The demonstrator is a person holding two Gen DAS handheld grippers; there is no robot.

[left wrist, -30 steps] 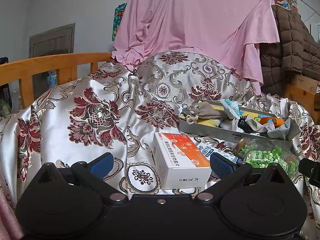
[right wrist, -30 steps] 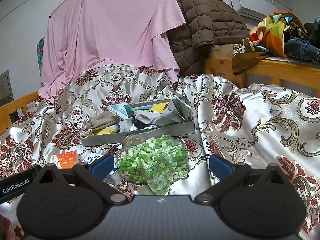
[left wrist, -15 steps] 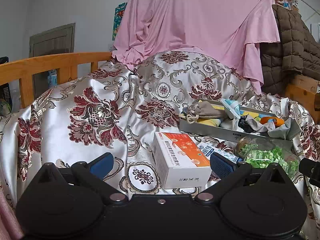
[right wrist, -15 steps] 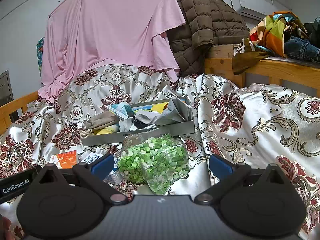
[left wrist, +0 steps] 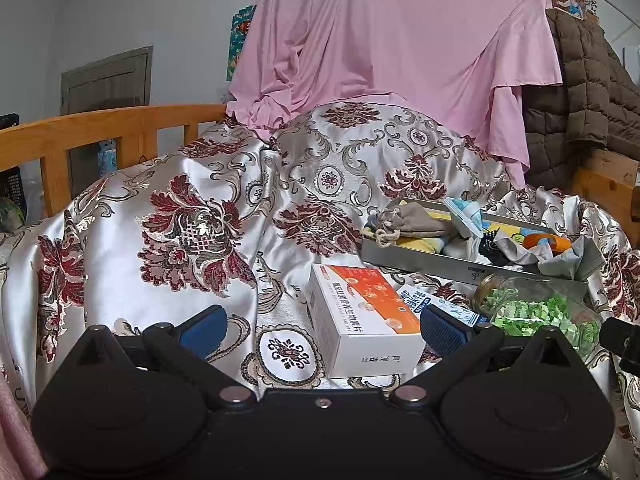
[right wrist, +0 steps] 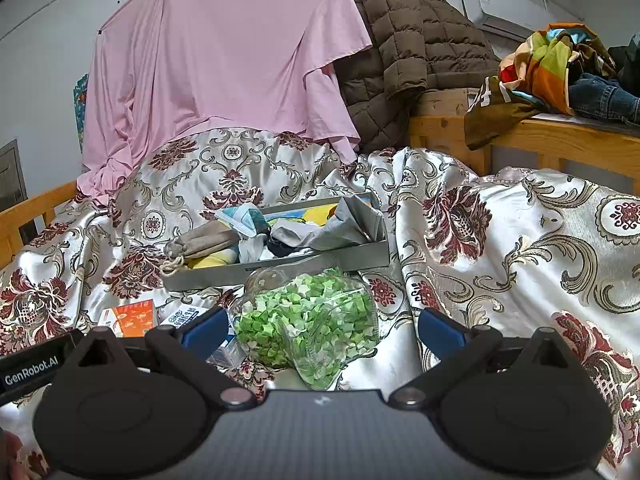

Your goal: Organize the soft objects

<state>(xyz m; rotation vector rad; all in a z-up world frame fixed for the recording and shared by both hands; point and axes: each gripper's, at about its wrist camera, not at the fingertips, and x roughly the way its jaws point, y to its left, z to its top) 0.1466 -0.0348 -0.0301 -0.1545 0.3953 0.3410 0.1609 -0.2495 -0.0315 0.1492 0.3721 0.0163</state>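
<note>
Closest to me, both tools hang just above the bed with nothing in them: my left hand-held gripper [left wrist: 320, 326] has its blue pads spread wide either side of the orange-and-white carton [left wrist: 362, 318], and my right hand-held gripper [right wrist: 322, 326] is equally spread, framing the clear jar of green paper bits [right wrist: 310, 320] that lies on its side on the patterned satin bedspread [left wrist: 180, 240]. I read that wide stance as readiness, each tool lined up on the nearest loose item without touching it. Beside the carton, partly tucked under it, sits a small blue-and-white packet [left wrist: 436, 304], which is probably why the left tool faces that cluster. Neither the carton nor the jar strikes me as soft, so I judge they may only be in the way. A little farther back rests the grey tray [right wrist: 276, 272], set flat where the bedspread dips, apparently so it stays level as the collecting place. In it the soft things are already heaped: a beige drawstring pouch [right wrist: 202, 242] draped over the left end with its cord hanging over the rim, some yellow cloth under it, a light blue pack, and crumpled grey fabric [right wrist: 348, 224] at the right end. Beyond, a pink sheet [right wrist: 224, 60] hangs as a backdrop, with a brown quilted jacket [right wrist: 408, 44] slung over the wooden rail.
</note>
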